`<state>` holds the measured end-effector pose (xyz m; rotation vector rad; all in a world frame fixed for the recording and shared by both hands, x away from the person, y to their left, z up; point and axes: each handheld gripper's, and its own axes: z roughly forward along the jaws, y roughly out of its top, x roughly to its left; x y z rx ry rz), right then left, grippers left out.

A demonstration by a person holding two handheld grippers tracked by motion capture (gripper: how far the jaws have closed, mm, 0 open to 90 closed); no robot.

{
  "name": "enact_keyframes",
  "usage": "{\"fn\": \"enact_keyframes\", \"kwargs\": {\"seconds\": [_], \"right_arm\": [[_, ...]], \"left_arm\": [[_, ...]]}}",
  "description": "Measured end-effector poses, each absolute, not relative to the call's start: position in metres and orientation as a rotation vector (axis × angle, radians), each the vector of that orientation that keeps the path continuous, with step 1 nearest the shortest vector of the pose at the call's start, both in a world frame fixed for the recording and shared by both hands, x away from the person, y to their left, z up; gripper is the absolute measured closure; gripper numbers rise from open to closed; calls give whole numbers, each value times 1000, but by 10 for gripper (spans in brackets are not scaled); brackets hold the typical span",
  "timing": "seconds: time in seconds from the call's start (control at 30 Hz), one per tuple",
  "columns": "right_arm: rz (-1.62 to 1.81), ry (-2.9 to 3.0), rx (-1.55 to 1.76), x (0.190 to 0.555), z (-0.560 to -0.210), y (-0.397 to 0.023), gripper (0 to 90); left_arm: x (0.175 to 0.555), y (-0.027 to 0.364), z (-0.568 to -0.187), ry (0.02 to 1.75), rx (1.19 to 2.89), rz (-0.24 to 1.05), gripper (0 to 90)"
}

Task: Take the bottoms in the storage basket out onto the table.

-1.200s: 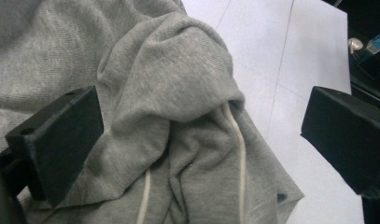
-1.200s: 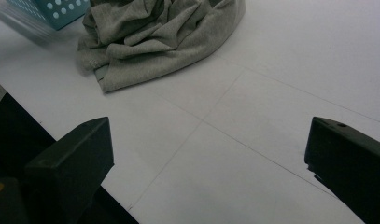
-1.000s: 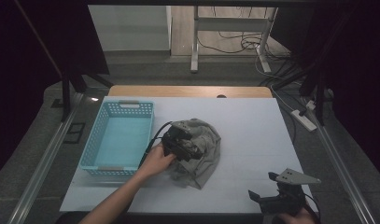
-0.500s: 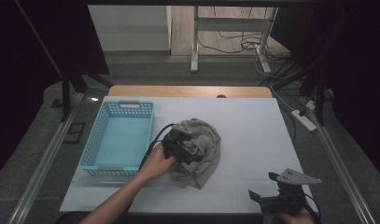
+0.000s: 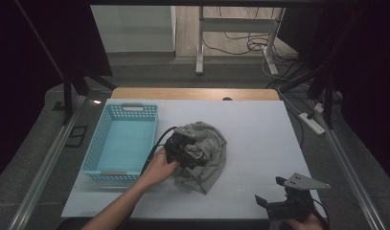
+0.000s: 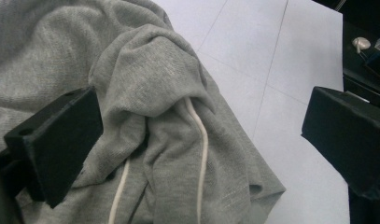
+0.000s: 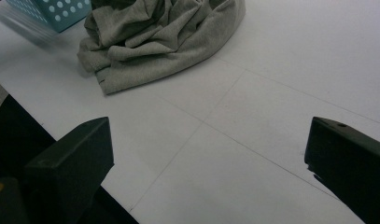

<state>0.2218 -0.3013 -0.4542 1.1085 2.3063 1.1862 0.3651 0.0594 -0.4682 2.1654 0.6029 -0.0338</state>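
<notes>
High view: a crumpled grey garment (image 5: 204, 151) is seen lying on the white table (image 5: 259, 129), roughly mid-table, just right of a light blue basket (image 5: 121, 140). The left gripper (image 5: 185, 151) is set down on the garment's left part, held by the left hand (image 5: 159, 166); its cable loops back toward the basket. The right gripper (image 5: 283, 201) is held low at the near right edge of the table, well apart from the garment, jaws spread, nothing between them.

Left gripper view: the jaws are seen wide apart. The left jaw is pressed against the folds of the grey fabric (image 6: 155, 116); the right jaw stands over bare table, clear of the cloth. A white drawstring (image 6: 201, 154) is seen running down a fold between the jaws. Nothing is clamped; the gripper is released.

Right gripper view: both jaws are spread over bare white table surface, nothing grasped. The garment (image 7: 164, 37) is seen farther off, bunched, with a corner of the perforated blue basket (image 7: 52, 11) just beside it at the upper left.
</notes>
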Motion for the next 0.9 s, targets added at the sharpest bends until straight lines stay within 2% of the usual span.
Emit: {"fn": "enact_keyframes", "kwargs": {"seconds": [0.9], "right_arm": [[1177,2312,1095,222,-454,-300,18]], "left_arm": [[360,72,-456,617,2138,-34,0]]}}
